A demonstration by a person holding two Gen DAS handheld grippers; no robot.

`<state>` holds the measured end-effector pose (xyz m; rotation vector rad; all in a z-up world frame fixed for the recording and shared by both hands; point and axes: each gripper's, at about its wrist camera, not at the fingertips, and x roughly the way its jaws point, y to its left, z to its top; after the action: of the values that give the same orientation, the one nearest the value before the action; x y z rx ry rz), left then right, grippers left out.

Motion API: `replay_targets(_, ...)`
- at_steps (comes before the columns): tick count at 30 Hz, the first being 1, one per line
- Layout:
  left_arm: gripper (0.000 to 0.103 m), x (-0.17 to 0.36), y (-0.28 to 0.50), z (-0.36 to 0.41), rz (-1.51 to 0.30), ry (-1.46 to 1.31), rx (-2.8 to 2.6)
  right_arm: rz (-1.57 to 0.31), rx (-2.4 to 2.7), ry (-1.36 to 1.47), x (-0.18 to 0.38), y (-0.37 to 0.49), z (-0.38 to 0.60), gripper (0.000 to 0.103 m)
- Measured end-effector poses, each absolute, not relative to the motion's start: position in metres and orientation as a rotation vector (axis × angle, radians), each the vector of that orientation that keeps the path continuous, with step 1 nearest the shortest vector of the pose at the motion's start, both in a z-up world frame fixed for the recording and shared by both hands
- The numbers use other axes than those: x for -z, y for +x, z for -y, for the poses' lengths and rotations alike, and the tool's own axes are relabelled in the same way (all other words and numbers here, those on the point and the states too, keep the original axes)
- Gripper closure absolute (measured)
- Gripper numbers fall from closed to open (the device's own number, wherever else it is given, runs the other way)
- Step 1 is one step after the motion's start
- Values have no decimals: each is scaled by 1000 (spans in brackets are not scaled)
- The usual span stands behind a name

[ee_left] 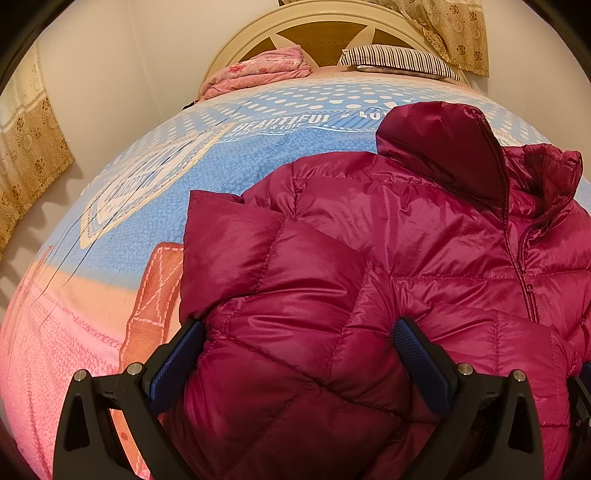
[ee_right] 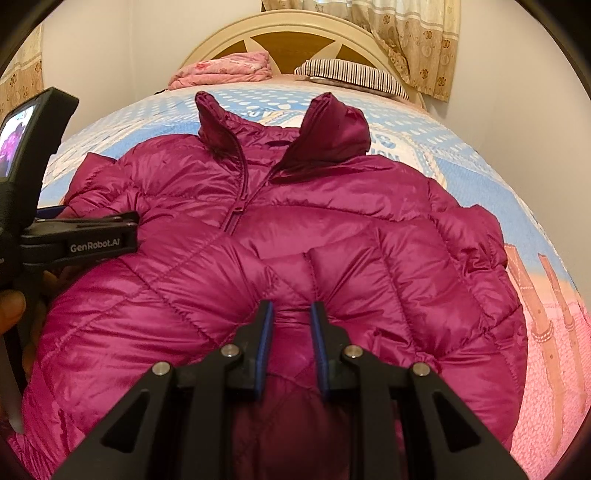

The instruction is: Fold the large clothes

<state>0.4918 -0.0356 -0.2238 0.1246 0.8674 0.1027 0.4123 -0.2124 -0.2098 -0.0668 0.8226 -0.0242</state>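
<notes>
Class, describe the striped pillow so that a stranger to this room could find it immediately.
Start at the cream arched headboard at the bed's far end. Two soft things lie against its foot: the striped pillow is the right one, under the floral curtain. Its dark and white stripes distinguish it from the folded pink blanket beside it.

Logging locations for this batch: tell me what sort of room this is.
A home bedroom, most likely. A bed with a printed sheet and a curved headboard, a striped pillow and a folded pink blanket at its head, floral curtains beside it.
</notes>
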Motion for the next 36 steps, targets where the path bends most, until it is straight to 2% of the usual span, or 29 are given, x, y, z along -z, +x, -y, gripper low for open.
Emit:
replay_targets(19, 1, 216, 489, 33, -896, 136, -91, -827, 10, -65, 208, 412, 213, 79)
replay_targets(21, 1, 202, 483, 32, -894, 153, -81, -854, -28, -59, 201, 414, 218, 74)
replay_targets(22, 1, 192, 480, 33, -882, 155, -64, -865, -49, -54, 196, 415, 222, 61)
replay_targets(23, 1, 180, 478, 32, -861, 154, -45, -865, -64, -49, 189, 416, 227, 38)
replay_targets(25, 1, 149, 478, 34, -802, 149, -9, -809, -60, -56, 171, 418, 237, 18)
replay_targets(31, 1, 106, 537, 44, -773, 103, 16, -747, -22, 2, 123, 470, 280, 18)
replay_targets(36, 1, 113, 608, 68, -838, 134, 25, -747, -1, 26, 103, 535, 300, 12)
